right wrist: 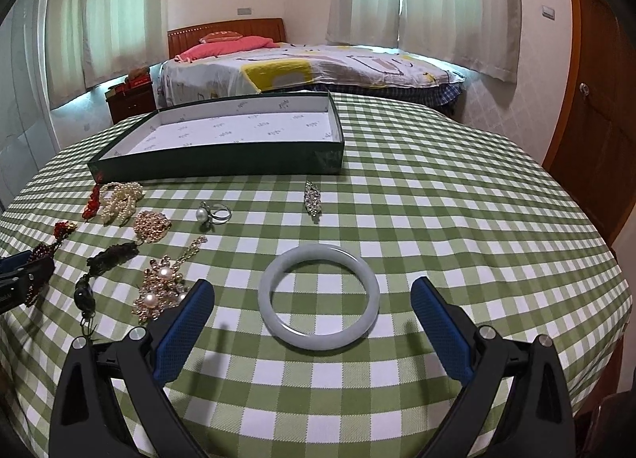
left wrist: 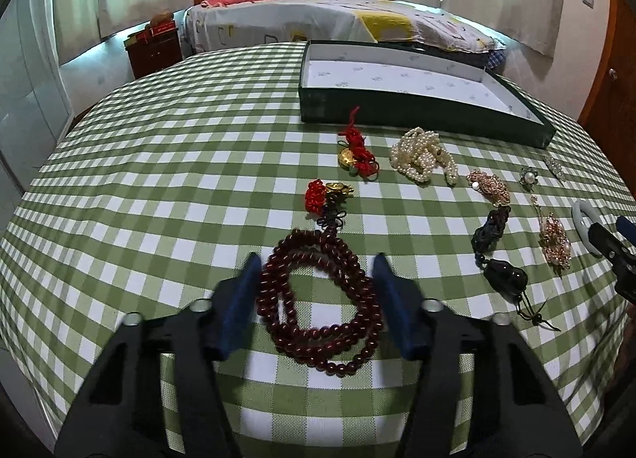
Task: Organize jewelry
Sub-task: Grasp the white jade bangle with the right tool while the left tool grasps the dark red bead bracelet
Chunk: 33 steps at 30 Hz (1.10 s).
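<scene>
A coil of dark red bead necklace (left wrist: 318,299) lies on the green checked tablecloth (left wrist: 159,180). My left gripper (left wrist: 316,259) straddles it, and its blue pads (left wrist: 242,299) touch the coil on both sides. A pale jade bangle (right wrist: 318,295) lies flat between the wide-apart fingers of my right gripper (right wrist: 313,285), which is open; its pads (right wrist: 187,323) stand clear of the bangle. The dark green box (left wrist: 397,108), white-lined and empty, sits at the far side of the table and also shows in the right wrist view (right wrist: 218,164).
Between box and grippers lie a pearl strand (left wrist: 423,156), red knotted charms (left wrist: 357,152), gold brooches (left wrist: 489,184), a dark pendant on a cord (left wrist: 505,275), a pearl ring (right wrist: 212,213) and a crystal clip (right wrist: 311,196). A bed (left wrist: 318,17) stands beyond the table.
</scene>
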{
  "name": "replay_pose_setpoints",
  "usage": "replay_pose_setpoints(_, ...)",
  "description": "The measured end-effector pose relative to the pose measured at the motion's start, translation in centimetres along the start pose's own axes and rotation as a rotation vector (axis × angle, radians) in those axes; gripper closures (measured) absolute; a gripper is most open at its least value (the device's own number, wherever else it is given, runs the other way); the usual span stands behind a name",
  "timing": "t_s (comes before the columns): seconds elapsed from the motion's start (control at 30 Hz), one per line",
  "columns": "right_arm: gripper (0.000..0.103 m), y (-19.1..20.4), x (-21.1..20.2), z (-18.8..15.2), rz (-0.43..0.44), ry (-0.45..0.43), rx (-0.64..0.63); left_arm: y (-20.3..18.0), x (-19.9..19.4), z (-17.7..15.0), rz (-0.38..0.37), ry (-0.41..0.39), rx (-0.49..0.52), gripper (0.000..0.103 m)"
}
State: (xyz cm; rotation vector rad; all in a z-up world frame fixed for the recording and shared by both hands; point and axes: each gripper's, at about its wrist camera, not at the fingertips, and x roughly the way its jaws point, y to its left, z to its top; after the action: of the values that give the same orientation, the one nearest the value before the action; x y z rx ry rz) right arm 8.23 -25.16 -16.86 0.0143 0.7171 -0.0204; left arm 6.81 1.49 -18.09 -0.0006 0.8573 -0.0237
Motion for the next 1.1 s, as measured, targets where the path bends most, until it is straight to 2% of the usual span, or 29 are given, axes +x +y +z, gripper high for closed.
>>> replay_pose_setpoints(0.03, 0.006, 0.0, 0.1, 0.0, -0.002, 0.003, 0.001, 0.0, 0.0, 0.0, -0.003, -0.002, 0.003, 0.063)
replay_pose_setpoints(0.1, 0.006, -0.2, 0.4, 0.2, -0.005, 0.007, 0.006, 0.0, -0.1, 0.1, -0.017, -0.006, 0.008, 0.077)
replay_pose_setpoints(0.23, 0.006, -0.5, 0.9, 0.4, -0.016, 0.022, 0.018, 0.2, 0.0, 0.3, -0.037, -0.005, -0.007, 0.089)
replay_pose_setpoints(0.4, 0.006, -1.0, 2.2, 0.4, -0.015, 0.073, 0.038, 0.2, -0.1, 0.4, -0.043, -0.008, -0.011, 0.090)
replay_pose_setpoints(0.53, 0.008, -1.1, 2.6, 0.4, -0.019, 0.079, 0.035, 0.2, -0.2, 0.4, -0.049, -0.011, -0.010, 0.091)
replay_pose_setpoints(0.63, 0.017, -1.0, 2.6, 0.4, -0.009, 0.068, 0.031, 0.1, -0.2, 0.4, -0.048, -0.010, -0.009, 0.091)
replay_pose_setpoints(0.7, 0.033, -1.0, 2.4, 0.4, 0.005, 0.055, 0.027, 0.1, -0.2, 0.4, -0.048, -0.012, -0.009, 0.091)
replay_pose_setpoints(1.1, 0.034, -0.7, 1.4, 0.0, 0.007, 0.030, 0.029, -0.5, -1.2, 0.6, -0.049, -0.048, 0.008, 0.091)
